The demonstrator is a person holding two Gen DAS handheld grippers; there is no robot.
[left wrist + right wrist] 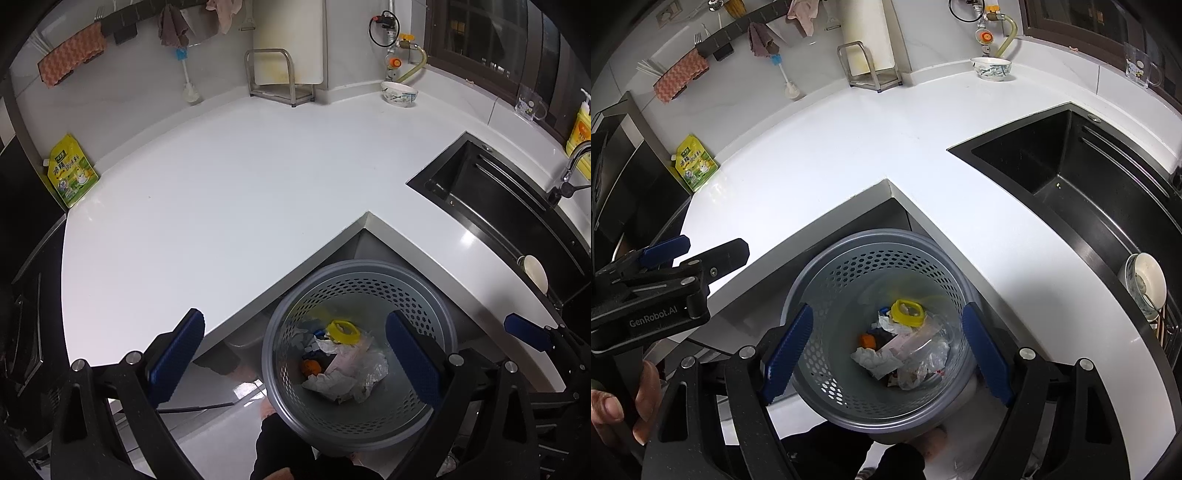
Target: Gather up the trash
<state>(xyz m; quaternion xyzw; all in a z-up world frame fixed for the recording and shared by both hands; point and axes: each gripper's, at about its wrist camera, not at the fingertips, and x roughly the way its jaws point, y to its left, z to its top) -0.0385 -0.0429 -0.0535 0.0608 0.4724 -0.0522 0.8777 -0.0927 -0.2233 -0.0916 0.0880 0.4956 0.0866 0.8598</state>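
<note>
A grey perforated trash bin stands on the floor in the inner corner of the L-shaped counter. Inside lie a yellow plastic ring, crumpled paper and clear wrap, and an orange scrap. My left gripper hovers open over the bin's left side, holding nothing. Above the bin's mouth, my right gripper is also open and empty. In the right wrist view the left gripper appears at the left, held by a hand.
The white counter carries a yellow-green pouch at the far left, a cutting board rack and a patterned bowl at the back. A black sink with a faucet lies to the right.
</note>
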